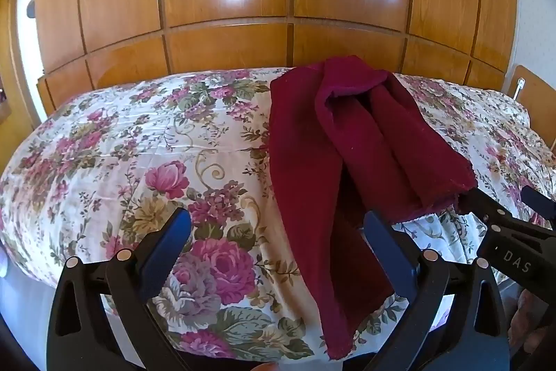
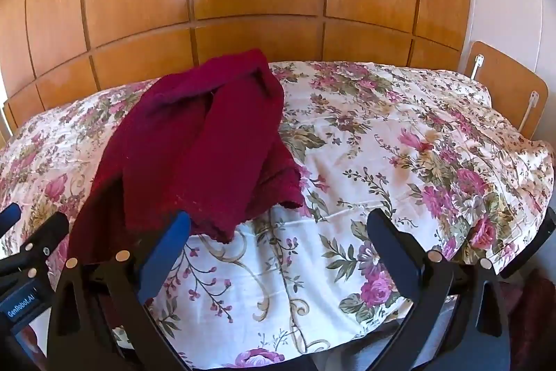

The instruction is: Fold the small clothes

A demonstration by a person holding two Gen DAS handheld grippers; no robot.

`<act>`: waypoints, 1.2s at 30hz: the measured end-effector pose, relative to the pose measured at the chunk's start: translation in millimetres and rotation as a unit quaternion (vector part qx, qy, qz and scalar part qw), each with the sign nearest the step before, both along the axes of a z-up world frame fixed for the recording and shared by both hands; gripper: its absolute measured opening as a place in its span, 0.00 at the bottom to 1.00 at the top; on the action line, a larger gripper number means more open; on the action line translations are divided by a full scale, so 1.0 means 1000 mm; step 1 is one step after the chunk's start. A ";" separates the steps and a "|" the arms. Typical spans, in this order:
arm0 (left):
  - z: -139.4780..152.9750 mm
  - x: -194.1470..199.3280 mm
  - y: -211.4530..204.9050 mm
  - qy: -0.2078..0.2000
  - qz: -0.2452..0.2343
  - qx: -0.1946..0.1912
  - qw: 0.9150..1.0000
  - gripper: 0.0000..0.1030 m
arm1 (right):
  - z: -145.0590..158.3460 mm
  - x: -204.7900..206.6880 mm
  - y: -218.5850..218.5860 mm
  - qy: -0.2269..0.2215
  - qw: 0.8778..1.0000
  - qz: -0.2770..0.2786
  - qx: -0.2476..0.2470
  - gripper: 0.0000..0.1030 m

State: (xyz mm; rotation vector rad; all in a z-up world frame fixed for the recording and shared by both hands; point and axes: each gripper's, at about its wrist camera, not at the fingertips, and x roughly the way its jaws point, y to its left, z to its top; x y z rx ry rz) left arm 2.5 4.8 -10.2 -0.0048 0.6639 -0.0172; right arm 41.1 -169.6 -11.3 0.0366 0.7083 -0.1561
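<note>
Clearly fold not yet begun. Maroon garment (image 1: 351,141) lay bunched, twisted lengthwise across bed (image 1: 121,141), near end draped over near edge. Left hand-held gripper (image 1: 278,232) jaws wide apart, nothing between, right finger just over cloth. Right hand-held gripper (image 2: 278,232) likewise apart, empty, beside frayed hem. Best move, judged: pinch two near corners, lift, spread flat before folding; bunching risked trapped layers.

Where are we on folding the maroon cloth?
Done: nothing tidy yet; the maroon cloth lies rumpled in loose lengthwise folds on the floral bedspread, one end hanging over the near edge. In hand: nothing; left gripper and right gripper are open, hovering. Left: grasp, flatten, fold.
</note>
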 end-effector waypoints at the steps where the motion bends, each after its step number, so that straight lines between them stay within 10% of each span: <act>1: -0.001 0.000 0.001 0.002 0.000 0.000 1.000 0.96 | 0.000 0.000 0.000 0.001 1.000 0.000 -0.002 0.98; 36: 0.004 -0.001 -0.002 0.003 -0.007 -0.001 1.000 0.96 | 0.002 -0.003 0.005 -0.004 1.000 0.008 -0.017 0.98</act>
